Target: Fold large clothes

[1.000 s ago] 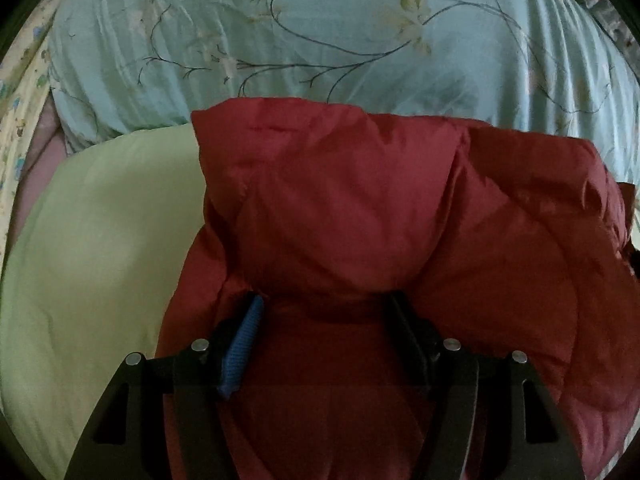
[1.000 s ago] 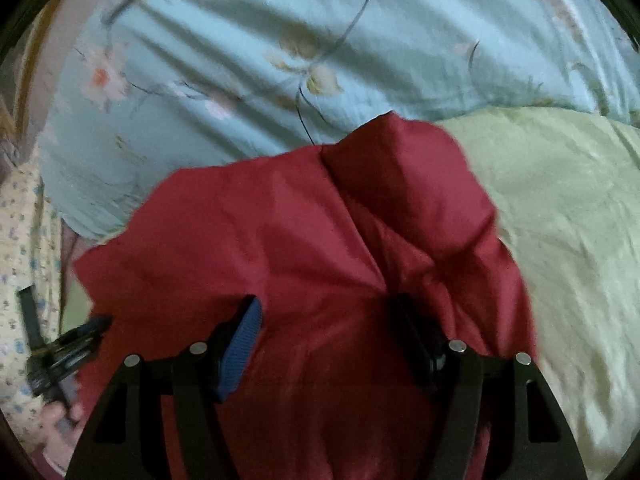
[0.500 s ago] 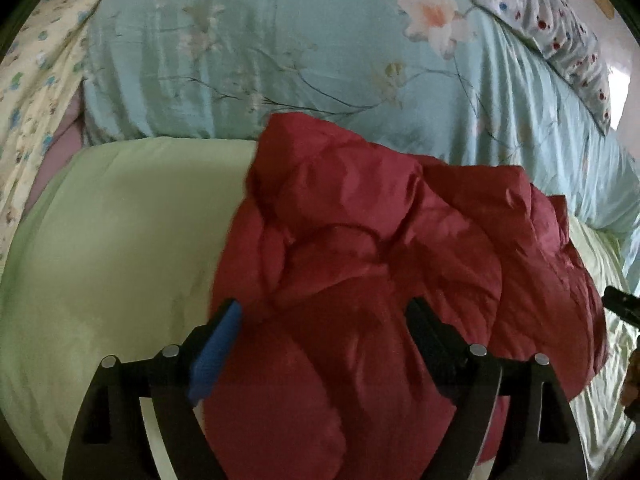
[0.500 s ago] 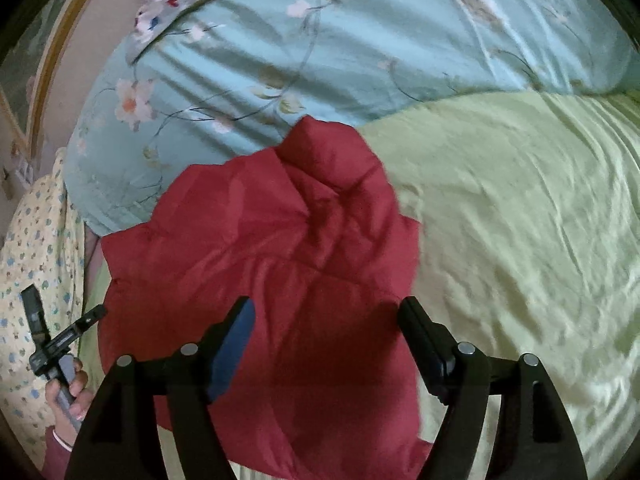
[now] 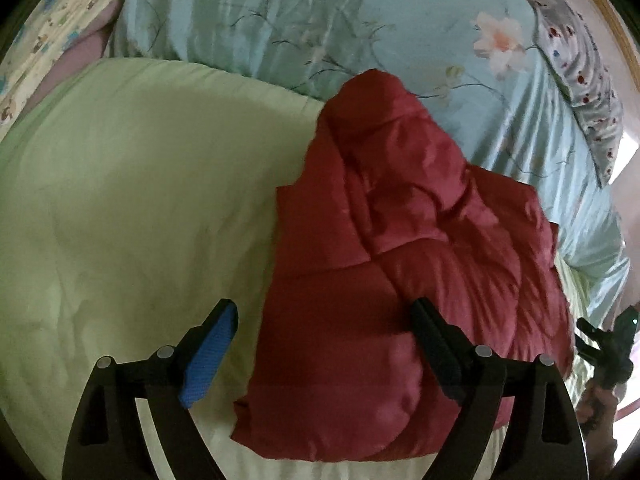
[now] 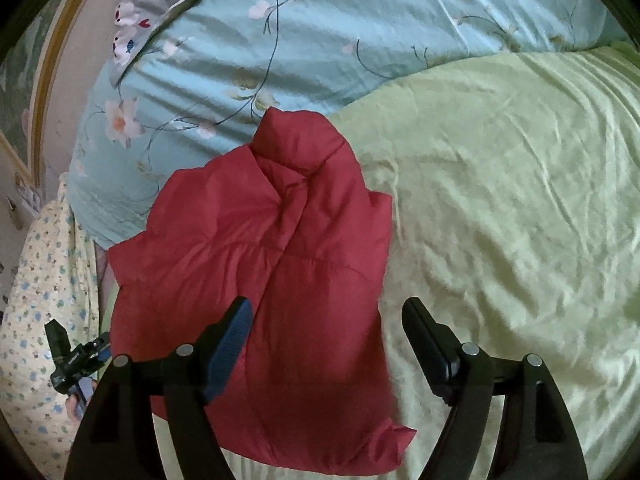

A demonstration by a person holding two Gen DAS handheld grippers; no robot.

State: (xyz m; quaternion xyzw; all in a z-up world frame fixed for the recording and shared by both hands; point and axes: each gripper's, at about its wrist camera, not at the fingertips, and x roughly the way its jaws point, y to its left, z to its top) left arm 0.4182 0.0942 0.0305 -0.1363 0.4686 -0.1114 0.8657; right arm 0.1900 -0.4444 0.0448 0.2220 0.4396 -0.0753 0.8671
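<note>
A red puffer jacket (image 5: 400, 264) lies folded into a thick bundle on a pale green bedcover (image 5: 132, 208), its collar end toward a light blue floral quilt (image 5: 360, 28) heaped behind it. The left gripper (image 5: 324, 328) and the right gripper (image 6: 326, 324) hover above the jacket. Both have jaws opening wide, holding nothing and clear of the fabric.

Both tongs, left (image 5: 324, 322) and right (image 6: 326, 320), have let go of the red jacket (image 5: 400, 248), drawn back and are opening.
</note>
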